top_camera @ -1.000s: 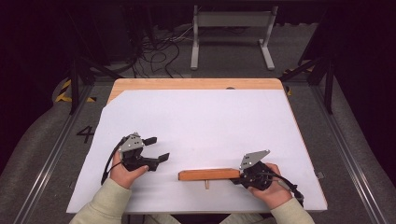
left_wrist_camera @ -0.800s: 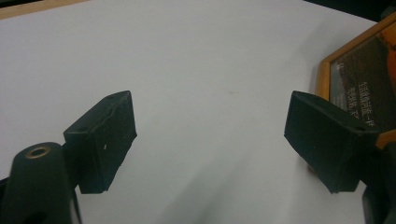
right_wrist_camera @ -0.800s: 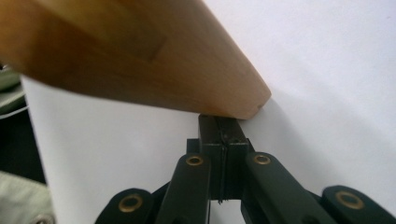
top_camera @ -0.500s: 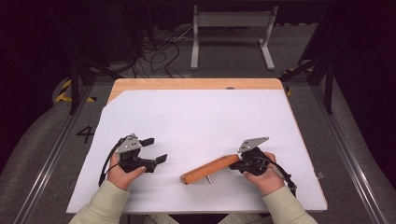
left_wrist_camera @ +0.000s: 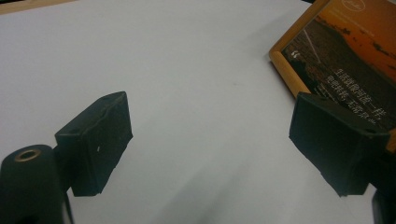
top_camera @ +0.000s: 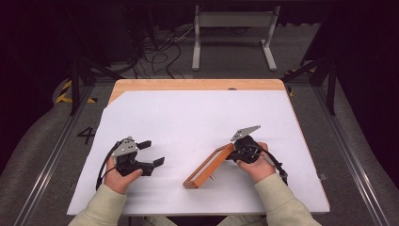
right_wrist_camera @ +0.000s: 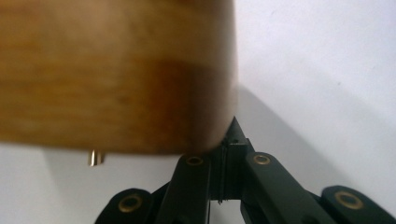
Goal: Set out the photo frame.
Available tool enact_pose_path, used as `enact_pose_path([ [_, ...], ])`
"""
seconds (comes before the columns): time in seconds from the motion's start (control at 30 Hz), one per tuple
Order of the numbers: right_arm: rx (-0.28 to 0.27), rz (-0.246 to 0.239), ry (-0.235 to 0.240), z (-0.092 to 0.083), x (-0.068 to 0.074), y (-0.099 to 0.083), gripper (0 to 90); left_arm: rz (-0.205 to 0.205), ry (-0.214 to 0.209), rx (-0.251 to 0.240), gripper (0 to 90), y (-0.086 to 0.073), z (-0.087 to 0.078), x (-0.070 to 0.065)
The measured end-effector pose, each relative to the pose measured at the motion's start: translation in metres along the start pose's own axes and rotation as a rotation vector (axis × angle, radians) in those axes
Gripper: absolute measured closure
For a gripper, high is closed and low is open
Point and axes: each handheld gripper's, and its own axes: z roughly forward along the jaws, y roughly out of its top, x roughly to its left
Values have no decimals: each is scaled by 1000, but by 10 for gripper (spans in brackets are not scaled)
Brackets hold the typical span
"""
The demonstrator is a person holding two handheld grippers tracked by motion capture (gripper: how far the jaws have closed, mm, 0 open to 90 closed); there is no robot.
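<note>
Wooden frame [top_camera: 207,167] clamped in right claw [top_camera: 232,153]

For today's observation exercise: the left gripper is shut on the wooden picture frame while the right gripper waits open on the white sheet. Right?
Sides are swapped. In the high view the right gripper is shut on the picture frame, and the left gripper waits open over the white sheet.
</note>
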Motion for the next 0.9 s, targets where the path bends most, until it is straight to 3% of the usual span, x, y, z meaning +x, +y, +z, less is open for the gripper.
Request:
enact_pose_path([
  [0.53, 5, 9, 48, 32, -8, 44, 900, -17, 30, 12, 137, -8, -11, 1],
  [0.9, 9, -50, 84, 52, 1, 72, 900, -12, 33, 14, 143, -9, -10, 3],
])
